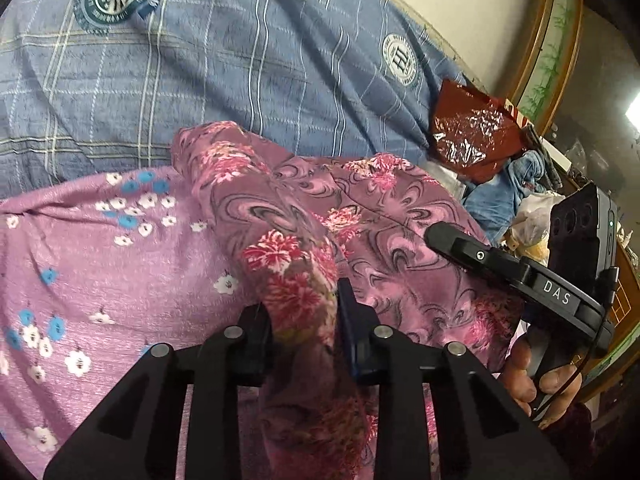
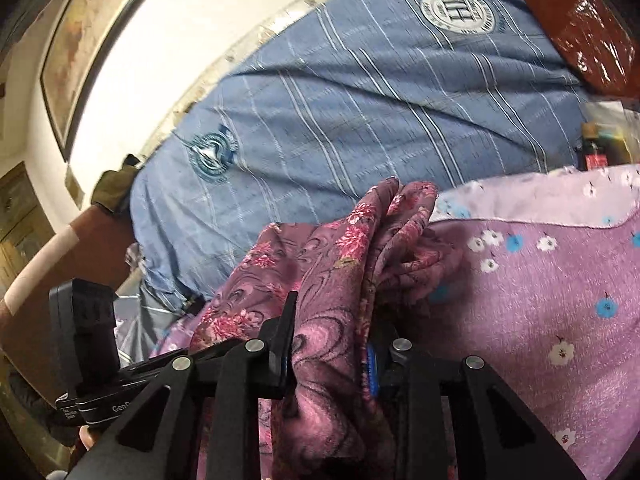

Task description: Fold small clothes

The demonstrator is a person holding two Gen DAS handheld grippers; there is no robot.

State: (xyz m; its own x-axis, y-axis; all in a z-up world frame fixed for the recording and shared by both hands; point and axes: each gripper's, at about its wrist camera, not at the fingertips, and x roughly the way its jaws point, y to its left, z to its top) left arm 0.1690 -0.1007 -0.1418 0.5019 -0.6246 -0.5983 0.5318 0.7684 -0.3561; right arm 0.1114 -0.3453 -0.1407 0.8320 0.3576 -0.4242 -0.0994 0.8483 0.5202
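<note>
With each gripper, left (image 1: pixel 304 320) and right (image 2: pixel 332 336), clamped on the floral garment (image 1: pixel 360 216), keep it taut over the blue bedsheet (image 1: pixel 240 60).

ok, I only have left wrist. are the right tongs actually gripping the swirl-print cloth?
Observer: Yes, the right tongs are shut on a bunched fold of the swirl-print cloth.
Operator: What's left of it there?
Observer: A brown headboard borders the blue plaid bedsheet.
Operator: Anything on the wall?
Observer: A framed picture hangs above the bed.
</note>
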